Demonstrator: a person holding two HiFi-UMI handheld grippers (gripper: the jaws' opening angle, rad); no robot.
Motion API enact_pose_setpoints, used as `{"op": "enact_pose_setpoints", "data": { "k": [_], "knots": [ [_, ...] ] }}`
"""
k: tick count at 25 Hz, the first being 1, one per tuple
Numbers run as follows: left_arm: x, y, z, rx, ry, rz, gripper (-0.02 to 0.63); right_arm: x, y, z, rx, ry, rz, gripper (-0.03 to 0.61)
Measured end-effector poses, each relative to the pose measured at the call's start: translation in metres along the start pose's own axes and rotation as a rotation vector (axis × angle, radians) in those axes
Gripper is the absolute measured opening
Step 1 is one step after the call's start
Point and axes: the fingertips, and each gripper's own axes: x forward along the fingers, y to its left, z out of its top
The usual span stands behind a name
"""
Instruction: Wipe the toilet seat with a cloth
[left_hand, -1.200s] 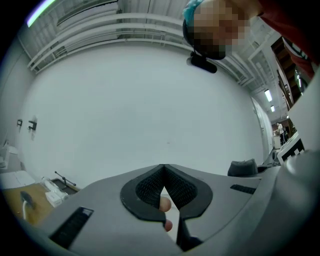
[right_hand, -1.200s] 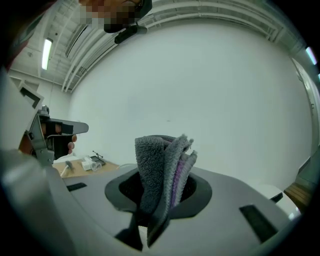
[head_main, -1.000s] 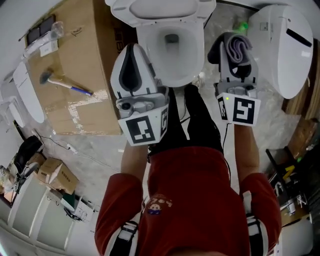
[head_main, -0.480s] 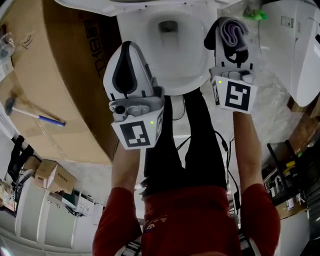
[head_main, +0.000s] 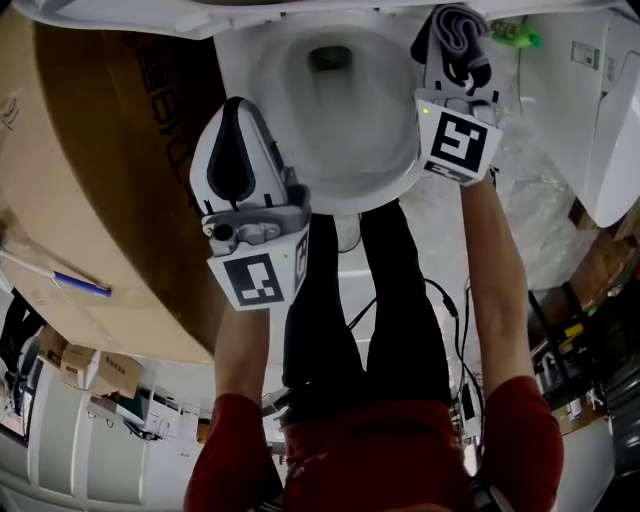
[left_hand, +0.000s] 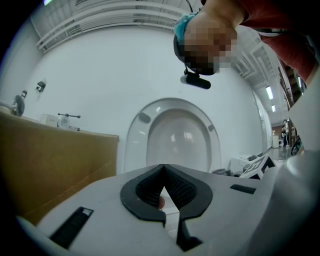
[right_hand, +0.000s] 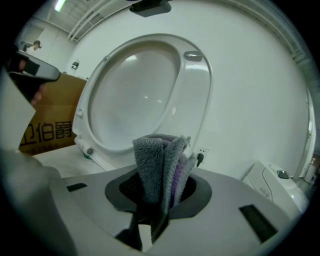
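The white toilet bowl (head_main: 395, 170) fills the top middle of the head view. Its seat and lid stand raised, upright against the wall in the left gripper view (left_hand: 135, 145) and the right gripper view (right_hand: 195, 95). My right gripper (head_main: 455, 55) hovers over the bowl's right rim, shut on a folded grey and purple cloth (head_main: 462, 32). The cloth (right_hand: 160, 165) sticks up from between the right gripper's jaws (right_hand: 155, 205). At the bowl's left rim my left gripper (head_main: 238, 130) is shut with nothing in it (left_hand: 162, 175).
A big cardboard box (head_main: 90, 180) stands close on the left of the toilet, a blue-handled tool (head_main: 80, 285) on it. Another white toilet part (head_main: 600, 110) lies at the right. The person's black trouser legs (head_main: 400, 300) stand before the bowl, cables on the floor beside them.
Both grippers have come down towards the toilet bowl, which now looks larger and nearer. The right gripper still holds the cloth; the left stays shut.
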Motion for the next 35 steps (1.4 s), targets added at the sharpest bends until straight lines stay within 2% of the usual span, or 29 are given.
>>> {"op": "enact_pose_setpoints", "data": {
  "k": [3,9,25,35],
  "knots": [
    [0.002,0.004,0.000,-0.004,-0.013,0.010,0.012,0.013,-0.004,-0.007,0.013,0.025,-0.037,0.098],
    [0.001,0.021,-0.004,-0.004,0.000,0.029,0.012,0.019,0.005,-0.013,0.036,0.055,-0.055,0.098],
    [-0.022,0.081,-0.001,-0.040,0.008,0.130,0.012,0.041,0.090,-0.013,0.162,0.157,0.034,0.098],
    [-0.036,0.101,0.002,-0.047,0.012,0.151,0.012,0.053,0.160,0.004,0.185,0.191,0.152,0.098]
  ]
}}
